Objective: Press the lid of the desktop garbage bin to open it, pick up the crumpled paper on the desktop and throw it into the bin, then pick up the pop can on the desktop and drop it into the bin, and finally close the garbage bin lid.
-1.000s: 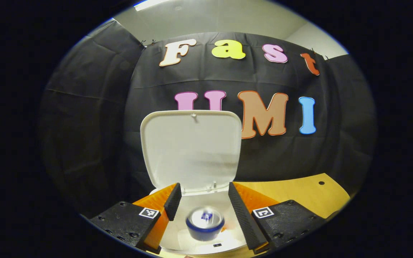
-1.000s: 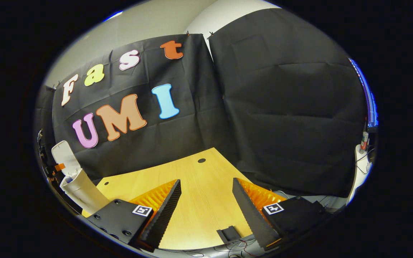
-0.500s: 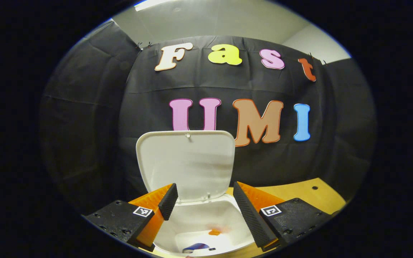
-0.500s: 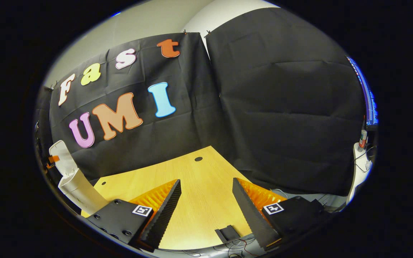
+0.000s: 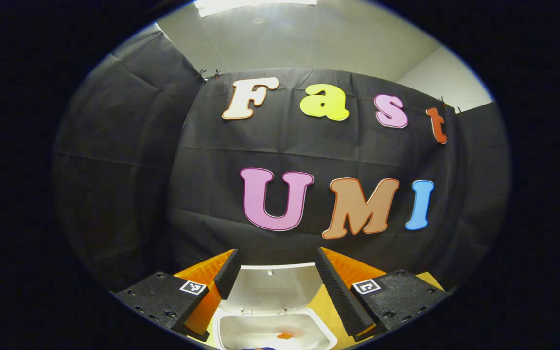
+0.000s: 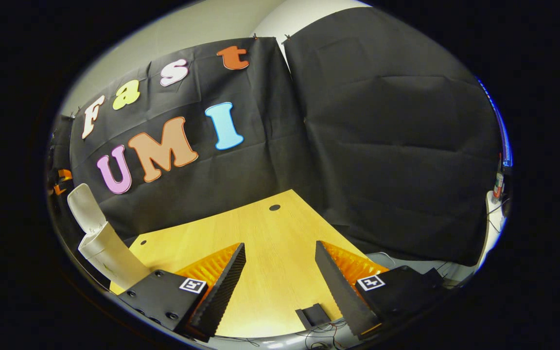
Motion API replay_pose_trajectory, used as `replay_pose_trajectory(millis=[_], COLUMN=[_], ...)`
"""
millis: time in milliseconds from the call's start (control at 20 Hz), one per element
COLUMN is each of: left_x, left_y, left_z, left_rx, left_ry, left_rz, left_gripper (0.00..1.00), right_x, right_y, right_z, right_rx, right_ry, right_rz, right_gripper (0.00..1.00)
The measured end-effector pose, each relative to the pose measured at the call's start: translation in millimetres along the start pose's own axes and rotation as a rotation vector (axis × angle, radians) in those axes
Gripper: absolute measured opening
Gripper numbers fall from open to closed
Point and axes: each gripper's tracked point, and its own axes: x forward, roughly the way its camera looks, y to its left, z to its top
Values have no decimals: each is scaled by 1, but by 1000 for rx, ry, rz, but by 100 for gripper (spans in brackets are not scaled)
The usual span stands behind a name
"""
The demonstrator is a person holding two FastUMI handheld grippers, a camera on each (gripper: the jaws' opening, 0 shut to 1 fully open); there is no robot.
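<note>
In the left gripper view the white garbage bin [image 5: 231, 330] stands below me with its lid [image 5: 272, 291] raised upright behind the opening. A sliver of the blue pop can [image 5: 259, 348] lies inside at the bottom edge, next to an orange spot. My left gripper [image 5: 275, 287] hangs open above the bin, holding nothing. In the right gripper view the same bin [image 6: 110, 253] stands at the far left, its lid [image 6: 84, 206] up. My right gripper [image 6: 280, 287] is open over the wooden desktop [image 6: 270, 243], empty.
The other gripper [image 6: 59, 180] shows as a small orange shape above the bin's lid in the right gripper view. A small black bracket [image 6: 313, 315] and loose wires sit at the desk's near edge. Black cloth walls close the desk's back and right sides.
The pop can has dropped from between my left gripper's fingers into the bin. The left gripper has risen, so the bin sank lower in its view. The right gripper barely moved.
</note>
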Motion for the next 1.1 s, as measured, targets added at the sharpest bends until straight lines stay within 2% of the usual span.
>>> replay_pose_trajectory(millis=[200,450,600,850,1100], left_x=[31,42,31,-4,-47], left_y=[15,12,12,2,-8], left_z=[-21,-49,-47,-56,-77], left_rx=[33,22,84,89,140], left_ry=[102,163,101,32,-17], left_rz=[49,54,58,35,19], left_gripper=[94,93,91,94,94], right_x=[-3,-11,-13,-10,-10], right_y=[-9,-19,-19,-10,0], right_z=[5,5,-1,-13,-15], right_rx=[8,24,32,30,6], right_ry=[-13,-25,-16,12,26], right_rz=[-15,-37,-38,-10,15], right_gripper=[96,96,96,96,96])
